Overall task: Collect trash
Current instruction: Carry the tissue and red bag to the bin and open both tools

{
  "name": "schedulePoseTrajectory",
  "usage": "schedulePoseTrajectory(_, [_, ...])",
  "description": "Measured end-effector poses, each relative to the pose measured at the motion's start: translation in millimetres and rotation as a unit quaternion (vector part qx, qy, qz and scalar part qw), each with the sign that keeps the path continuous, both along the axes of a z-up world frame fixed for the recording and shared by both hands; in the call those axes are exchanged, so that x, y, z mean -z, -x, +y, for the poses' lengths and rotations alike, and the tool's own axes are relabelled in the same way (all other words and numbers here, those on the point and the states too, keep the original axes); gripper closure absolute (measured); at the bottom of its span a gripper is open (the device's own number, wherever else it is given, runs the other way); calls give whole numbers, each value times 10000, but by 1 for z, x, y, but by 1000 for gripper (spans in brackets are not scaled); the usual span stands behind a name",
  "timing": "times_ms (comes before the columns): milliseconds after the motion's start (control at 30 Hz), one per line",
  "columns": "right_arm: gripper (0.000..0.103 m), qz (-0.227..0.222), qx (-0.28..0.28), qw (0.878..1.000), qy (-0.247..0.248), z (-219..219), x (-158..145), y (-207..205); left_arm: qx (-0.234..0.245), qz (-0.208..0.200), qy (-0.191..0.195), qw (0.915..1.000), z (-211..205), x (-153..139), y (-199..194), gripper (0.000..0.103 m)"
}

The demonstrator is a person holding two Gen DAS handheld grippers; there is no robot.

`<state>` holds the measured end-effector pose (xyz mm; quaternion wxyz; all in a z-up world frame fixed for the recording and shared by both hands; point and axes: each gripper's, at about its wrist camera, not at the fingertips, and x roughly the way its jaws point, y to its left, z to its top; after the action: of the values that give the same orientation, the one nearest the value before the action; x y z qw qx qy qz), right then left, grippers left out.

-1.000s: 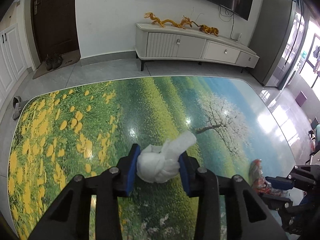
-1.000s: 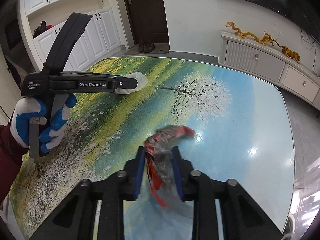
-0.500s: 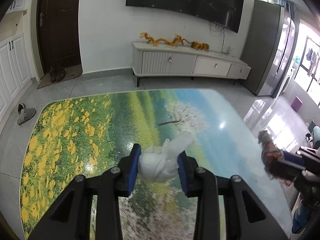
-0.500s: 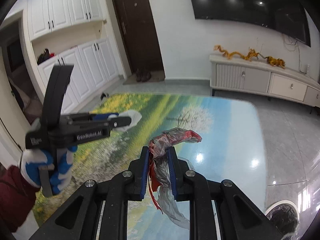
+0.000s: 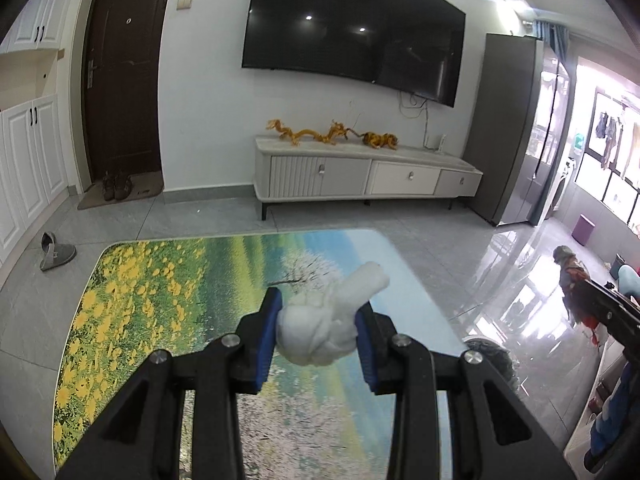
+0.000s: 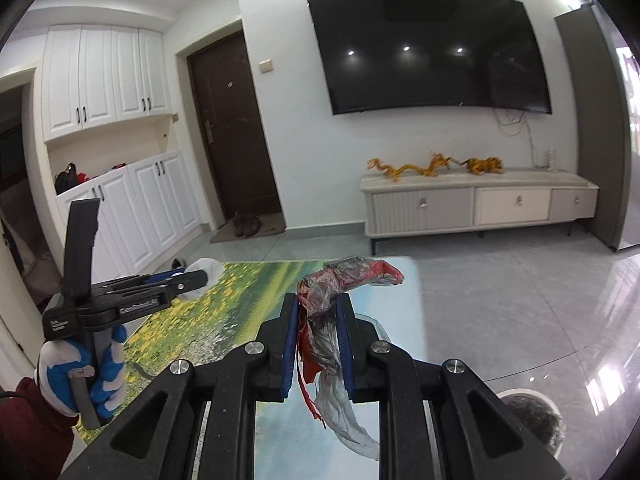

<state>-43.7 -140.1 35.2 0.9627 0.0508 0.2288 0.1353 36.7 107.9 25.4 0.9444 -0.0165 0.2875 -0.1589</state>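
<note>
The left gripper (image 5: 318, 334) has its jaws clamped on a wad of white tissue (image 5: 334, 326), held clear above the table (image 5: 132, 304). The right gripper (image 6: 318, 342) pinches a crumpled red and clear plastic wrapper (image 6: 340, 280), its loose tail dangling below. Both pieces ride pinched mid-body, probably so nothing drops on the way to the bin (image 6: 532, 418) at the near right.

We see a soft white tissue wad (image 5: 324, 330) and a thin, crinkly plastic wrapper (image 6: 326, 320). Glossy printed tabletop (image 5: 160, 300), shiny floor tiles (image 5: 500, 264).
</note>
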Motion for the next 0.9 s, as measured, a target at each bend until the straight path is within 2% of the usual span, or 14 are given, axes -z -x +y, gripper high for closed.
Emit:
schedulePoseTrajectory(233, [85,-469,479,9977,26,-26,-27,37,137,-315,16,9994,-25,-26,34,70])
schedulePoseTrajectory(500, [85,-725,768,9944,-59,-49,-37,59,356,-371,82,9986,-61,-37,52,69])
schedulePoseTrajectory(700, [85,-851,1030,9910,-96,-70,-40,69,580,-344,76,9977,-94,-38,57,69])
schedulePoseTrajectory(900, [85,-796,1331,9875,-270,-100,-33,74,760,-224,-87,9968,-129,-28,53,69])
